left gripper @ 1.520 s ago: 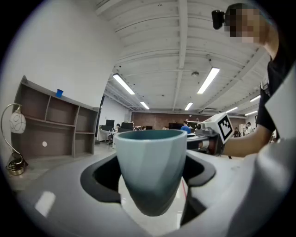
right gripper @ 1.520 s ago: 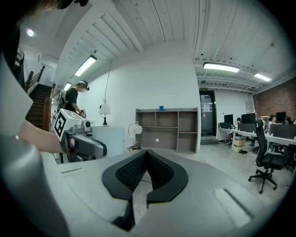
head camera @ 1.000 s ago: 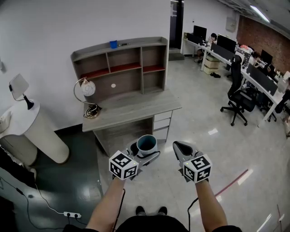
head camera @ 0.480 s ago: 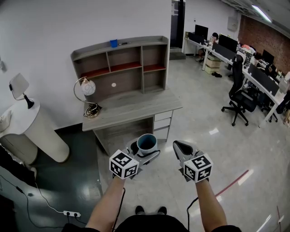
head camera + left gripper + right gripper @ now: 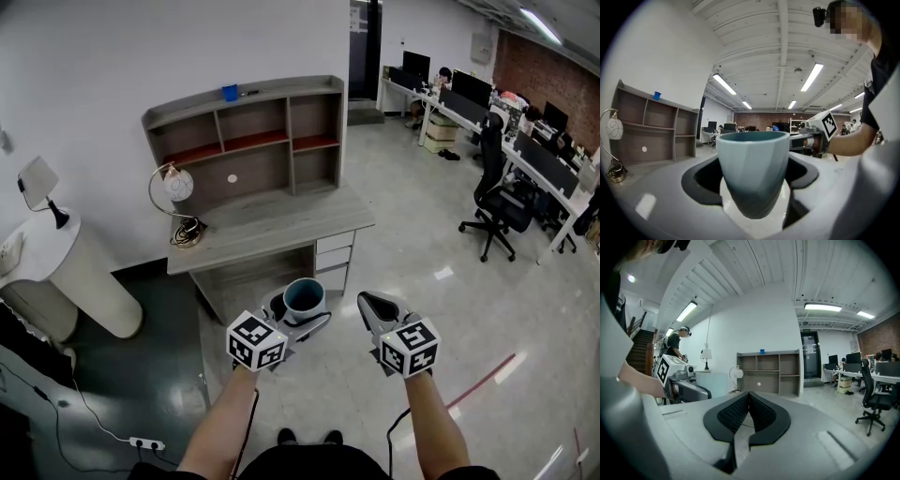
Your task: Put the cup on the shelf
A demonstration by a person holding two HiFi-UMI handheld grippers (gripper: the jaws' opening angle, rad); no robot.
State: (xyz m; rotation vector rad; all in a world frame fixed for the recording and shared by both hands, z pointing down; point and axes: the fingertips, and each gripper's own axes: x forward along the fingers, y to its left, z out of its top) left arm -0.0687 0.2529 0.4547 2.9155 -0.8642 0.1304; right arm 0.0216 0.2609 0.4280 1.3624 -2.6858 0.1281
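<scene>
Head view looks steeply down; both gripper views face level, and all share the shelf

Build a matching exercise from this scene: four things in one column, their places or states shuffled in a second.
Column one
1. cup
2. globe lamp
3. small blue object
4. right gripper

Column two
A. on top of the shelf unit
B. shut, nothing between its jaws
C. gripped by the left gripper
D. on the desk, at its left end in the head view

Pairs: 1-C, 2-D, 3-A, 4-B
</scene>
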